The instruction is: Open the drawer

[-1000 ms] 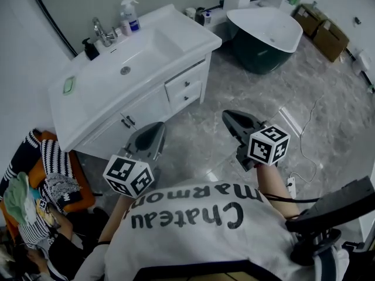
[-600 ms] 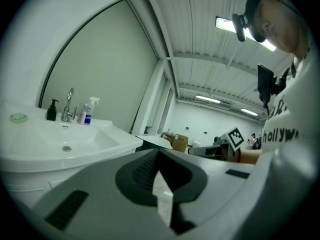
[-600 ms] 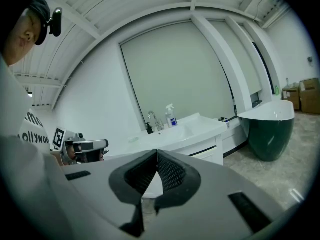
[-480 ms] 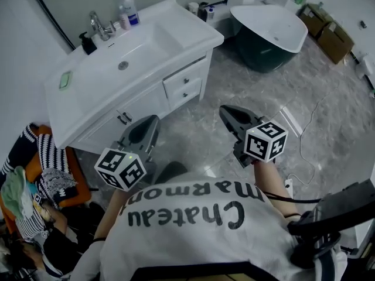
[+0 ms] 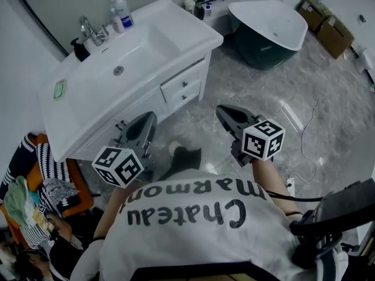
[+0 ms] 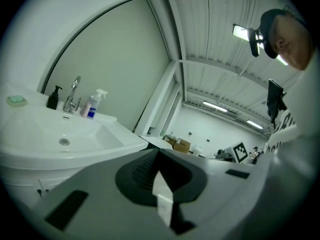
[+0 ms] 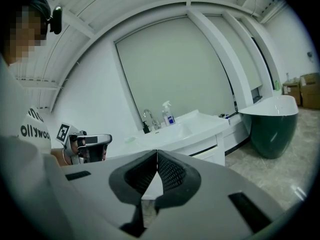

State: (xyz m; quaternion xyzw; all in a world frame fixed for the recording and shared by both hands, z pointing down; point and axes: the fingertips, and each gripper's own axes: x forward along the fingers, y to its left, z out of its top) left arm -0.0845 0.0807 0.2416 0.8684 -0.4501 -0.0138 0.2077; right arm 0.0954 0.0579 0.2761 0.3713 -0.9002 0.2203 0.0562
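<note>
Both grippers sit nearer the vanity than a second ago, and a shoe (image 5: 174,149) has come into view between them.

Head view:
- Vanity (image 5: 76,107), white, upper left of frame, with a spray bottle (image 5: 120,12) and a tap (image 5: 89,30) on its back edge.
- Drawers (image 5: 181,92), two fronts stacked at the vanity's right end, both closed, each with a small knob.
- Left gripper (image 5: 142,120), lower left of centre, tips pointing at the cabinet front, below and left of the drawers, near but apart from them.
- Right gripper (image 5: 225,111), right of centre over the grey floor, below and right of the drawers, clearly apart.
- Bathtub (image 5: 269,25), dark-sided, upper right.

Left gripper view:
- Left gripper (image 6: 158,154), jaws together at the tips, nothing between them.
- Vanity basin (image 6: 65,129) fills the left of the frame. The drawers cannot be made out.

Right gripper view:
- Right gripper (image 7: 156,154), jaws closed tip to tip, empty.
- Vanity (image 7: 190,129) stands just above the jaws at centre, its right-end front (image 7: 212,156) right of the tips, not touched.
- Left gripper (image 7: 102,141) shows at the left edge.
</note>
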